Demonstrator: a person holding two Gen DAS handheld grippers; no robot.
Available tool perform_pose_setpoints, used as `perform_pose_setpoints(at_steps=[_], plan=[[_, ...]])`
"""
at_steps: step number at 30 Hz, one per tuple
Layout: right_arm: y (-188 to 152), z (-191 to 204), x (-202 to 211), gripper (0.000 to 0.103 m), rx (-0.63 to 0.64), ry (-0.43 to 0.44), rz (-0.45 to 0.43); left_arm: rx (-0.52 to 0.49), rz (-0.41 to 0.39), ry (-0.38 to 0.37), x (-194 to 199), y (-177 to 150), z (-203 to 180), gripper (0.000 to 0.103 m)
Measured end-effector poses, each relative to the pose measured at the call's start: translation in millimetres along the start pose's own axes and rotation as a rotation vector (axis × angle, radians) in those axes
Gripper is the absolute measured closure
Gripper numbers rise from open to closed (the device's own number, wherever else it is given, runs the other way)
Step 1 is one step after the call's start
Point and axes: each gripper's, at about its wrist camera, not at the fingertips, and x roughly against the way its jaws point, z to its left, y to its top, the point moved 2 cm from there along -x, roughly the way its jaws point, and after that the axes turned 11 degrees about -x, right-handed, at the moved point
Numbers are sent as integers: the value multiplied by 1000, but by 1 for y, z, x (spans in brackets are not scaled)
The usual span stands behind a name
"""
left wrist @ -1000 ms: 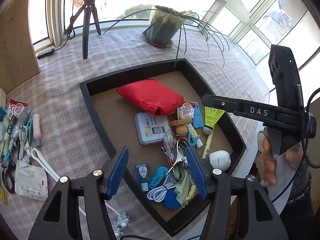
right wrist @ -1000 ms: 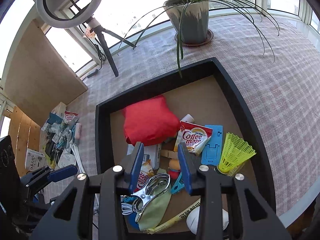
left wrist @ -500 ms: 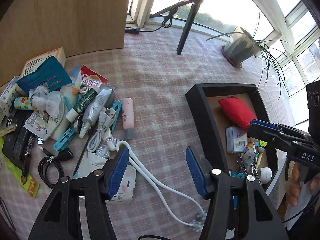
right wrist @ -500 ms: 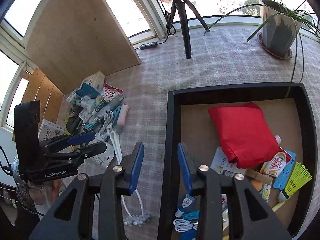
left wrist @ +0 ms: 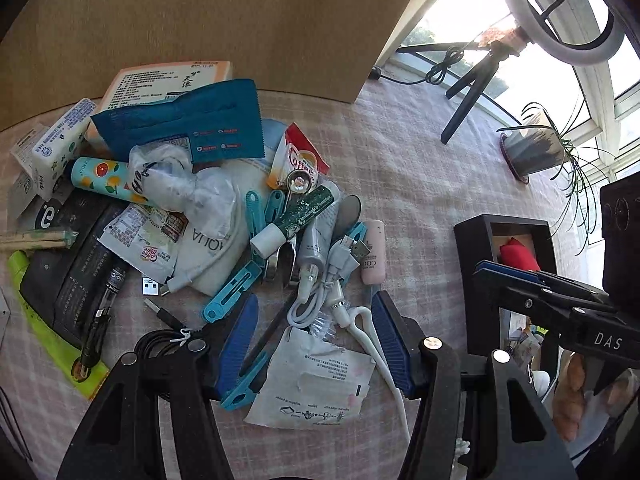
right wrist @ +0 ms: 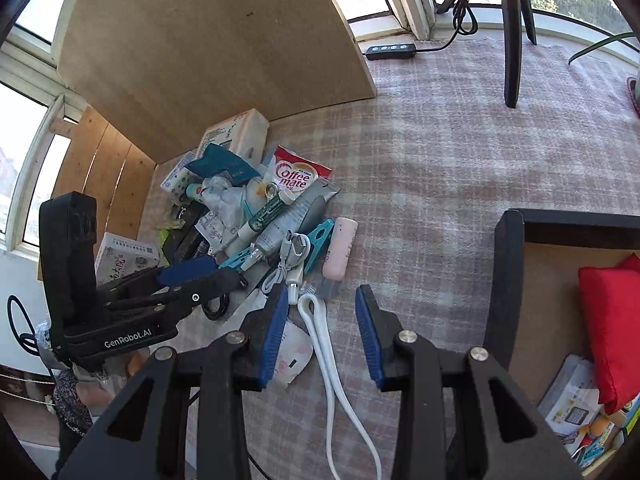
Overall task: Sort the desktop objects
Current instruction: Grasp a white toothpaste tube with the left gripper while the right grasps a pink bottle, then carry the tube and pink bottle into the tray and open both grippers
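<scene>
A heap of small desktop items lies on the checked tablecloth: a Coffee-mate sachet [left wrist: 298, 160], a green tube [left wrist: 298, 214], a pink tube [left wrist: 374, 252], teal clips [left wrist: 230, 294], a white USB cable [left wrist: 324, 292], a white pouch [left wrist: 316, 376]. My left gripper [left wrist: 314, 344] is open and empty, hovering over the cable and pouch. My right gripper [right wrist: 322, 334] is open and empty above a thick white cord [right wrist: 328, 360]. The black tray [right wrist: 504, 280] with a red pouch [right wrist: 612, 320] is at the right.
A wooden board [right wrist: 216, 48] stands behind the heap. A ring-light tripod [left wrist: 476, 84] and a potted plant [left wrist: 532, 152] stand at the back right. A box [left wrist: 160, 82] and a teal packet [left wrist: 180, 128] are at the heap's far side.
Both grippers have swung left from over the tray toward the heap; both stay open and empty. The right gripper's jaws stand wider than before.
</scene>
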Motion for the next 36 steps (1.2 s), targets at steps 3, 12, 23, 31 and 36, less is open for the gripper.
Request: perform_pose_setpoints(at_steps=[3, 12, 23, 31, 36], plan=[[7, 1, -18, 68, -13, -21, 19, -5, 19, -7, -12, 1, -2, 50], [16, 3, -66, 68, -22, -97, 59, -7, 39, -19, -30, 9, -1, 73], [18, 5, -90, 80, 30, -179, 60, -51, 28, -8, -37, 18, -3, 85], [3, -9, -78, 83, 36, -164, 77, -26, -1, -51, -20, -4, 3, 86], [-8, -16, -62, 83, 30, -137, 66, 10, -33, -84, -5, -22, 8, 86]])
